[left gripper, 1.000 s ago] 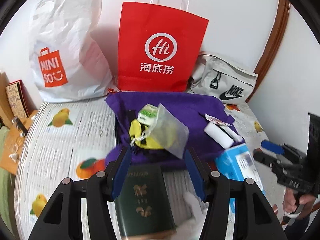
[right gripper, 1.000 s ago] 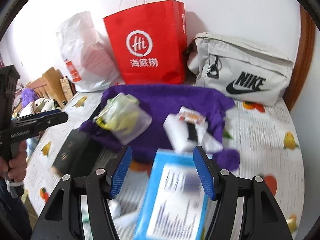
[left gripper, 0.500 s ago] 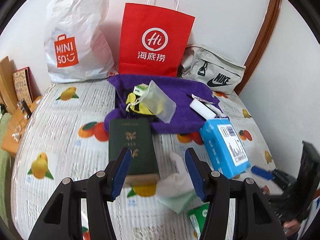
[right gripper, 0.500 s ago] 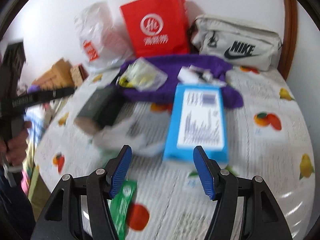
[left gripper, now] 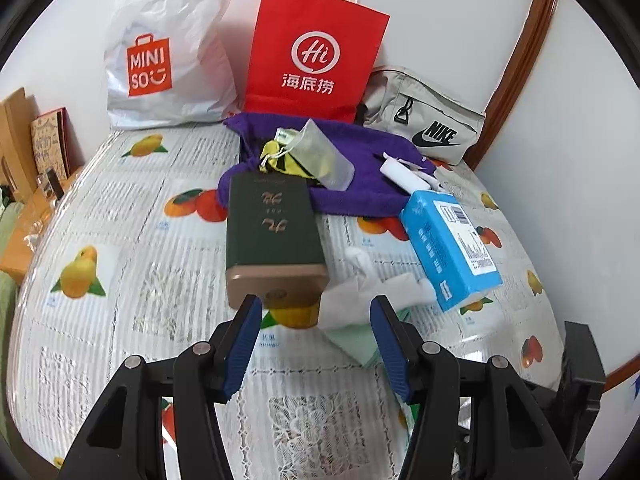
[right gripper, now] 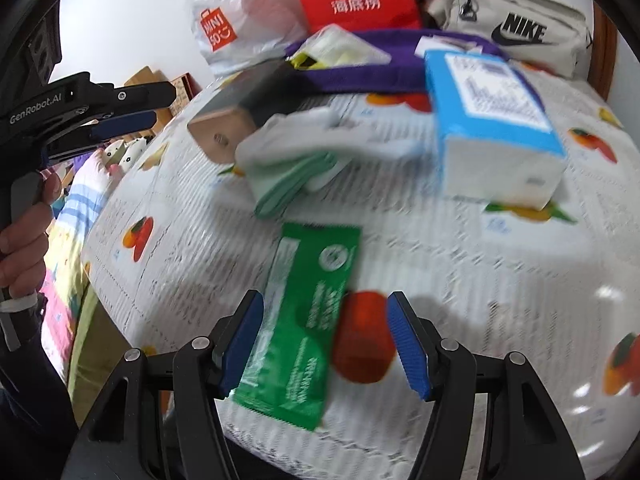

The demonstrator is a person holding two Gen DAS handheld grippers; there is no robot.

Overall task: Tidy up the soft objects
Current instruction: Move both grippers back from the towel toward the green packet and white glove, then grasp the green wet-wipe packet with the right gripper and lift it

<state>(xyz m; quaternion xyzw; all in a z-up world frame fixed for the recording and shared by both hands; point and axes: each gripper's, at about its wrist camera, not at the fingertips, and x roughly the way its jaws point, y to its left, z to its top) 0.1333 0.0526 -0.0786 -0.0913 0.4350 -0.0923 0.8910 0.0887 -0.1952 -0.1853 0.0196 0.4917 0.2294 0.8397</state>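
Both hand-held grippers (left gripper: pixel 316 330) (right gripper: pixel 326 330) hover parted above the cluttered table (left gripper: pixel 120 320).

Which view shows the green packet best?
The right wrist view: the green packet lies full length on the tablecloth, just ahead of the right gripper, though blurred. In the left wrist view I cannot make it out.

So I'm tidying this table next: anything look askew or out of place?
Yes. The dark green box lies tipped, its far end propped on the rumpled purple cloth, and loose white tissue sprawls beside the blue tissue pack.
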